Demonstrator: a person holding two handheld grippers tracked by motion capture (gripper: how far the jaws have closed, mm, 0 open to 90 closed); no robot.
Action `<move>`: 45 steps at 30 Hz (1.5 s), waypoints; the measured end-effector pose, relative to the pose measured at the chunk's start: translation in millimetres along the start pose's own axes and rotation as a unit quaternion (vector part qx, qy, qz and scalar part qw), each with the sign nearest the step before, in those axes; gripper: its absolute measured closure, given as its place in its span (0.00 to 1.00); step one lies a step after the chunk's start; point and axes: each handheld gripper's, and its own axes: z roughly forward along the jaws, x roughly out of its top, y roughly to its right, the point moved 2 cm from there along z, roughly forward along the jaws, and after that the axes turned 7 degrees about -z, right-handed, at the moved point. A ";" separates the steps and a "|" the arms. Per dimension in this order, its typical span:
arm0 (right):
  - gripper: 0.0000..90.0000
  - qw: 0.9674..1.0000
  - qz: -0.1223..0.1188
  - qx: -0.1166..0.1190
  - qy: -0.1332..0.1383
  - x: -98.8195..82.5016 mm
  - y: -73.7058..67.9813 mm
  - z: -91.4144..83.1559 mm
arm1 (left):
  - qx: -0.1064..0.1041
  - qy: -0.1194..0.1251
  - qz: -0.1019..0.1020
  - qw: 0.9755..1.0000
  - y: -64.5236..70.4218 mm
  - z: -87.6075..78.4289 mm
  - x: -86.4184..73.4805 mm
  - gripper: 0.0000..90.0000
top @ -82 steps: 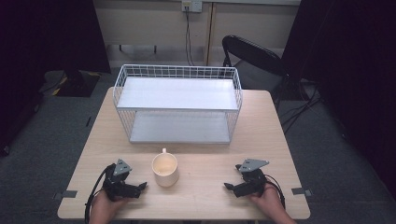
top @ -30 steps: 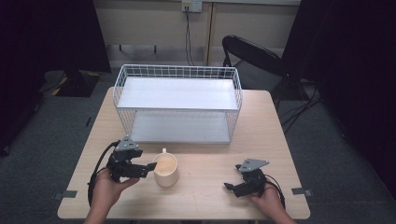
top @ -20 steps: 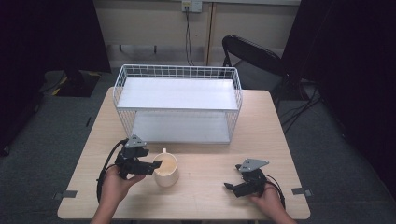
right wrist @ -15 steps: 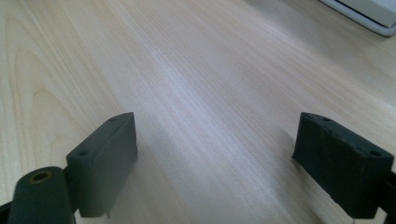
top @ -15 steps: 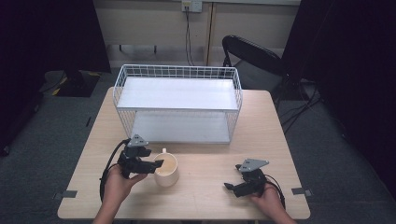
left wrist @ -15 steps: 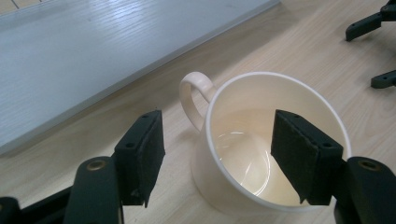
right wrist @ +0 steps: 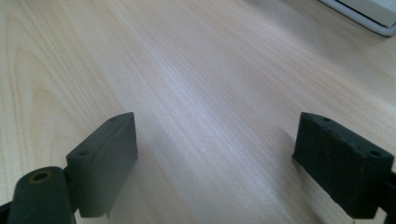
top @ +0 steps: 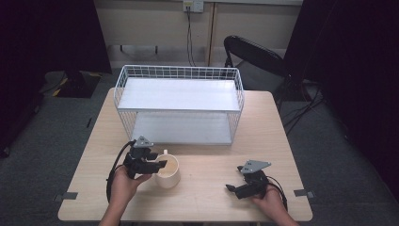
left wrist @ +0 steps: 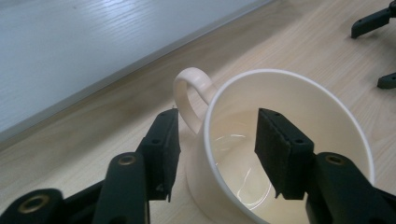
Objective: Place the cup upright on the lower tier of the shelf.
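On the left of the desk in the high view, the person's left hand holds the left gripper up against a cream mug that stands upright near the desk's front edge, a little left of centre. In the left gripper view, that left gripper has its jaws parted and set astride the near wall of the mug: one jaw hangs outside the wall, just beside the loop handle, and the other reaches down inside the bowl. A gap shows between each pad and the wall, so the jaws are spread and gripping nothing (the mug looks empty, with a glossy inner floor). The handle points away from the person, toward the rack.

Behind the mug, across the middle of the desk, stands a white wire rack with two flat white shelves, one above the other.

To the right, near the front edge and well apart from the mug, the right hand rests on the desk with the right gripper pointing left toward the mug. In the right gripper view, the right gripper shows its jaws wide apart over bare wood, with nothing between them.

Beyond the desk's far right corner stands a black chair.
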 end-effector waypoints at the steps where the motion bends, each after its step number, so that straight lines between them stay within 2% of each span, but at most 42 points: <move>1: 0.14 1.000 0.000 0.000 0.000 0.0 0.0 0.0 | 0.002 -0.002 0.001 1.000 0.2 0.9 -0.2 0.57; 7: 0.14 1.000 0.000 0.000 0.000 -0.1 0.0 0.1 | 0.009 -0.008 0.007 1.000 0.6 4.7 -1.4 0.69; 15: 0.14 1.000 0.000 0.000 0.000 -0.1 0.0 0.1 | 0.009 -0.022 0.004 1.000 -1.0 11.0 -4.3 0.72; 21: 0.14 1.000 0.000 0.000 0.000 -0.1 0.0 0.1 | 0.010 -0.025 -0.001 1.000 -2.8 13.8 -6.4 0.75; 25: 0.14 1.000 0.000 0.000 0.000 -0.1 0.0 0.1 | 0.018 -0.026 0.001 1.000 -1.4 15.2 -6.1 0.76; 31: 0.14 1.000 0.000 0.000 0.000 -0.1 0.0 0.1 | 0.016 -0.025 0.002 1.000 -1.5 17.1 -6.6 0.82; 36: 0.14 1.000 0.000 0.000 0.000 -0.1 0.0 0.1 | 0.020 -0.027 0.014 0.999 -0.7 18.2 -6.7 0.84; 39: 0.14 1.000 0.000 0.000 0.000 -0.1 0.0 0.1 | 0.038 -0.036 0.031 0.998 -0.1 16.9 -6.2 0.88; 44: 0.14 1.000 0.000 0.000 0.000 -0.1 0.0 0.1 | 0.037 -0.023 0.006 0.999 -4.3 12.7 -7.8 0.92; 45: 0.14 1.000 0.000 0.000 0.000 -0.1 0.0 0.1 | 0.039 -0.023 0.007 0.999 -4.9 12.0 -8.3 0.92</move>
